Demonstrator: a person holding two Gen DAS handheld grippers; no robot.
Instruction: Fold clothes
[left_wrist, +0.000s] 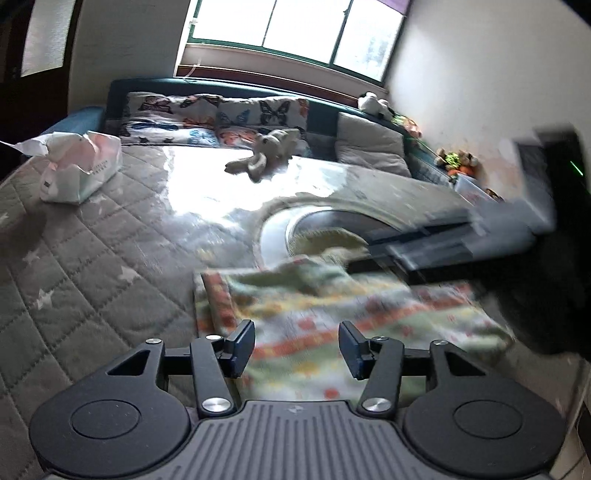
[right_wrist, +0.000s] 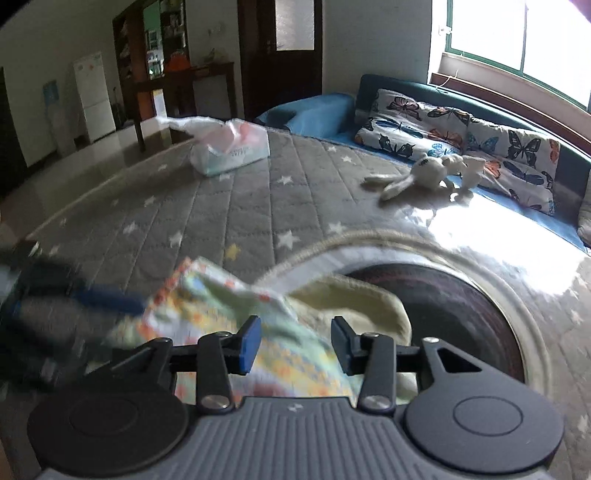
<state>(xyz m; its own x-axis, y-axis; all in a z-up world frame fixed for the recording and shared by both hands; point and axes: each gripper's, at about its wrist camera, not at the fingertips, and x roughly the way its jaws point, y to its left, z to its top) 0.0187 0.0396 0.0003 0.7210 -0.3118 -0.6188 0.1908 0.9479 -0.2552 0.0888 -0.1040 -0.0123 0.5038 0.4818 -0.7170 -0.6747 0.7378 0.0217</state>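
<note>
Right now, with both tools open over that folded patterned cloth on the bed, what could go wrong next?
1. The patterned cloth lies folded but loose, with the left tool and right tool open above it; a fingertip brushing it on the way out could flip a layer and undo the fold.
2. Its far corner overlaps the round basket, so it may sag over the rim.
3. Both views are motion-blurred, so alignment is hard to judge.

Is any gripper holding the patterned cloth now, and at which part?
No. Left gripper and right gripper stand open above the patterned cloth; no pad presses it.
</note>
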